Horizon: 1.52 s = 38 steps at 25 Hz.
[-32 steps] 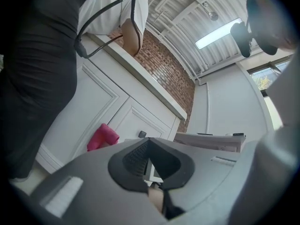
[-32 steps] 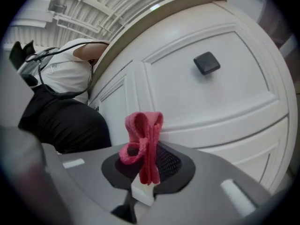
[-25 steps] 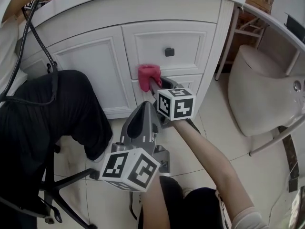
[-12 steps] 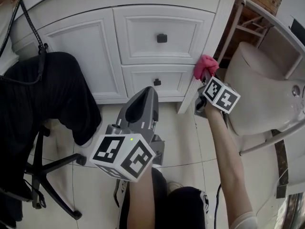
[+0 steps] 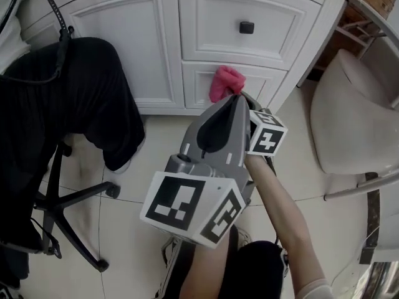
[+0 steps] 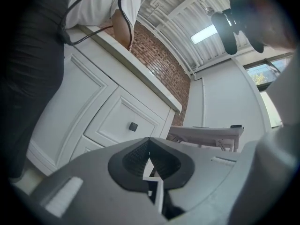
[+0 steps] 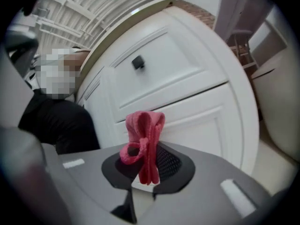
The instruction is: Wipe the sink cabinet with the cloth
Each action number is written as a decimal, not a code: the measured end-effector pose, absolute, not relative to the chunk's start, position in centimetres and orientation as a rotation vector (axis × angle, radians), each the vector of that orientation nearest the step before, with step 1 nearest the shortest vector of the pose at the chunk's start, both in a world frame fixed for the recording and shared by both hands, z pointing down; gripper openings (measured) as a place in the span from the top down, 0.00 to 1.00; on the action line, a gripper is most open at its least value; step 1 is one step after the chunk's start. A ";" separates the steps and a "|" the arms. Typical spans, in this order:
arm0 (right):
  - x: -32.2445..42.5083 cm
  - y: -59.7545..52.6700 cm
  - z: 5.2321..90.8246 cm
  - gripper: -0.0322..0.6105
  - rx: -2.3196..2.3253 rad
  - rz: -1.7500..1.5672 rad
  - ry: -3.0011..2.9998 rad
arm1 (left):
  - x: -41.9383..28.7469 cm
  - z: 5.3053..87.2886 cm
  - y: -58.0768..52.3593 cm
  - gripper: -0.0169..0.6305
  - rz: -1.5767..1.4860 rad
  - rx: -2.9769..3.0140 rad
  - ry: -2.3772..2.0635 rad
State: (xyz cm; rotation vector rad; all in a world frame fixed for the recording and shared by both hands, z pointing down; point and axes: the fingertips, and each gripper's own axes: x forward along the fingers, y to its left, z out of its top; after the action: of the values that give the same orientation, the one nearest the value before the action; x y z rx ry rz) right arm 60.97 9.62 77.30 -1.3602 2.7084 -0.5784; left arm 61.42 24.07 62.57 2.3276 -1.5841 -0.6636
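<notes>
The right gripper [image 7: 146,171] is clamped on the pink cloth [image 5: 225,83], held at the lower drawer [image 5: 265,85] of the sink cabinet [image 5: 156,55] (contact unclear). The left gripper [image 6: 151,168], nearer, has its jaws together and empty.

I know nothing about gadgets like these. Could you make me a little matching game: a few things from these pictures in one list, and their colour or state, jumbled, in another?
Things:
1. cloth
2. left gripper
3. drawer knob
4. sink cabinet

Colour or state:
A. white, panelled
B. jaws together, nothing between them
C. pink, clamped in the jaws of the right gripper
D. dark, square

Pairs: 1-C, 2-B, 3-D, 4-A
</notes>
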 end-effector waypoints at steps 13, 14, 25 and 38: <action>58.8 7.0 79.2 0.86 -1.391 -0.455 2.863 | 59.2 66.4 21.9 0.96 -0.297 2.374 -1.785; 60.2 6.8 79.2 0.86 -1.393 -0.467 2.859 | 60.5 67.8 21.2 0.96 -0.195 2.429 -1.752; 75.7 3.9 79.0 0.87 -1.761 -0.477 2.633 | 58.8 77.8 15.4 0.95 0.235 2.470 -1.909; 69.1 9.0 82.0 0.87 -1.665 -0.320 2.767 | 56.4 79.9 14.2 0.95 0.094 2.423 -1.978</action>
State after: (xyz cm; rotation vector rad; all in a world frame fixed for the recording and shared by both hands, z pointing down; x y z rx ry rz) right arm 69.08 9.00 81.97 -1.6649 2.7668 -0.3199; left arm 56.44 14.18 79.91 2.4232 -1.9777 0.0943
